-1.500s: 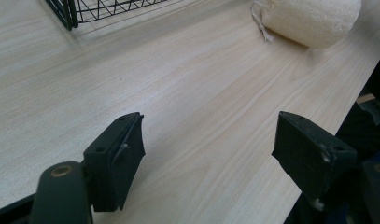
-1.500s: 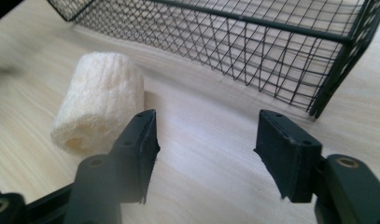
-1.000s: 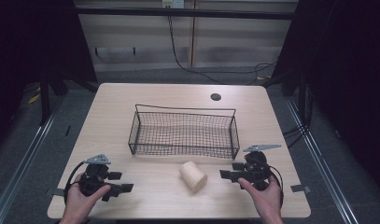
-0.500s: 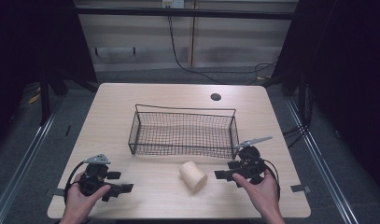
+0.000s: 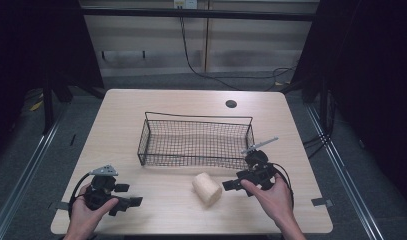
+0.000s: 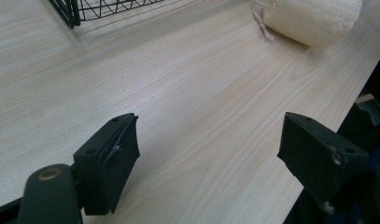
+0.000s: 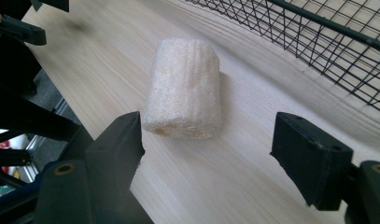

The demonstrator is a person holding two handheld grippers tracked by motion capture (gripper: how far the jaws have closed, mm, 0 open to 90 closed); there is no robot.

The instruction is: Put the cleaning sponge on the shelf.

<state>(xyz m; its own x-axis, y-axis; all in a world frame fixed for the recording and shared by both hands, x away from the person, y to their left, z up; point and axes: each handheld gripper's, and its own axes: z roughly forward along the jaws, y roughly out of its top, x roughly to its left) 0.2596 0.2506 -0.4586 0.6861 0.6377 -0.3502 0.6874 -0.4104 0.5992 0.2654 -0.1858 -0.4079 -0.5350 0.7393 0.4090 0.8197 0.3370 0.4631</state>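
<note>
A pale loofah-like roll (image 5: 207,188) lies on its side on the wooden table (image 5: 141,115), just in front of a black wire basket (image 5: 196,141). My right gripper (image 5: 230,185) is open, its tips a short way right of the roll; in the right gripper view the roll (image 7: 185,91) lies just ahead of the wide-spread jaws. My left gripper (image 5: 132,201) rests open near the table's front left, held by a hand. Its own view shows bare wood between the jaws, with the roll (image 6: 309,18) far off at top right.
The wire basket (image 6: 92,8) has nothing in it. A round cable hole (image 5: 231,104) sits at the table's back right. The table's front edge runs close to both hands. Cables and a dark floor surround the table.
My right gripper has moved left and a little forward toward the roll and now points at it. The left gripper and the roll have stayed put.
</note>
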